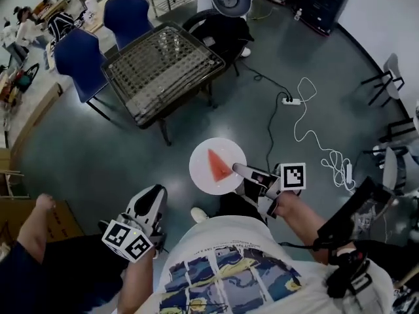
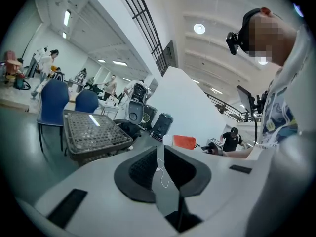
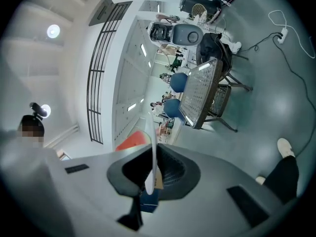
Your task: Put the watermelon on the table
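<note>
My left gripper (image 1: 152, 205) hangs by my body, well short of the surface (image 1: 160, 70), its jaws a narrow gap apart with nothing between them. My right gripper (image 1: 239, 170) pinches the near rim of the white plate (image 1: 201, 176) over the floor, also short of that surface. The watermelon wedge (image 1: 219, 164) lies on the plate, its long axis running from my jaws toward the surface and its narrow tip pointing at it. I judge this the carry: next I must bring the plate forward, level, and set it down there.

I see blue chair (image 1: 77, 57) beside second blue chair (image 1: 127, 12), upper left. White power strip (image 1: 292, 101) and looping white cable (image 1: 334, 159) on grey floor (image 1: 98, 156). Cardboard box (image 1: 33, 216) lower left.
</note>
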`<state>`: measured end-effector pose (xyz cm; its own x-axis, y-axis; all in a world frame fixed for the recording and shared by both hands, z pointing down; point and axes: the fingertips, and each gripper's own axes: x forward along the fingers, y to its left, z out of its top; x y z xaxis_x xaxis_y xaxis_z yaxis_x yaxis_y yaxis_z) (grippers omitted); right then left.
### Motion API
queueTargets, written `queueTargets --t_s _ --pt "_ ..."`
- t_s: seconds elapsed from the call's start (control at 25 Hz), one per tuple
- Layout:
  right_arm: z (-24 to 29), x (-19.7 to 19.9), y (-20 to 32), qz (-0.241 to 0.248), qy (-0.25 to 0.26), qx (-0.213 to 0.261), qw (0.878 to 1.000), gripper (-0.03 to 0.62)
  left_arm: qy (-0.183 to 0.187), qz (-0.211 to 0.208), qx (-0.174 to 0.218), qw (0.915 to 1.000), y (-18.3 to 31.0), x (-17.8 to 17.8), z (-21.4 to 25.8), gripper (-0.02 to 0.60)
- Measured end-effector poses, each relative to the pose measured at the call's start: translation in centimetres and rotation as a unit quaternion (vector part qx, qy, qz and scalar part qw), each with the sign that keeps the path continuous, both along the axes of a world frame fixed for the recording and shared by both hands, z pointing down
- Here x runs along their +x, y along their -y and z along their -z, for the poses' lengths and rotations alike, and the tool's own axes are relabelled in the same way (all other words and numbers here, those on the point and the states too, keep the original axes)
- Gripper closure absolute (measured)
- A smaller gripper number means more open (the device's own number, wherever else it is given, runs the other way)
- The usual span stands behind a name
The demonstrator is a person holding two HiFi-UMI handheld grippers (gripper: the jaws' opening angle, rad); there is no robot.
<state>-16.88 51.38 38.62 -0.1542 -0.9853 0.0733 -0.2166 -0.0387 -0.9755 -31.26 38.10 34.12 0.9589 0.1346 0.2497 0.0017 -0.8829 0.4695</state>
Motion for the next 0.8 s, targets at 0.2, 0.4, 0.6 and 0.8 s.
queueTargets --t_s 0.2,0.4,0.6,0.8 --pt "1.3 1.9 2.1 0.025 0.003 -0.002 1.000 0.569 0.000 0.020 0.027 0.9994 0.7 1.1 2.0 0.559" --pt "-0.1 6.4 3.8 0.051 -0.006 0.008 0.999 0.569 0.011 0.047 0.025 0.9985 1.1 5.1 -0.3 0.572" --pt "-0.6 12.4 5.9 0.085 -0.017 0.009 0.996 0.569 0.005 0.076 0.029 0.9967 1.9 10.7 0.0 0.574" --pt "-0.6 17.1 8.4 0.100 -0.019 0.004 0.995 0.569 0.004 0.106 0.014 0.9943 3.2 14.0 0.6 0.574"
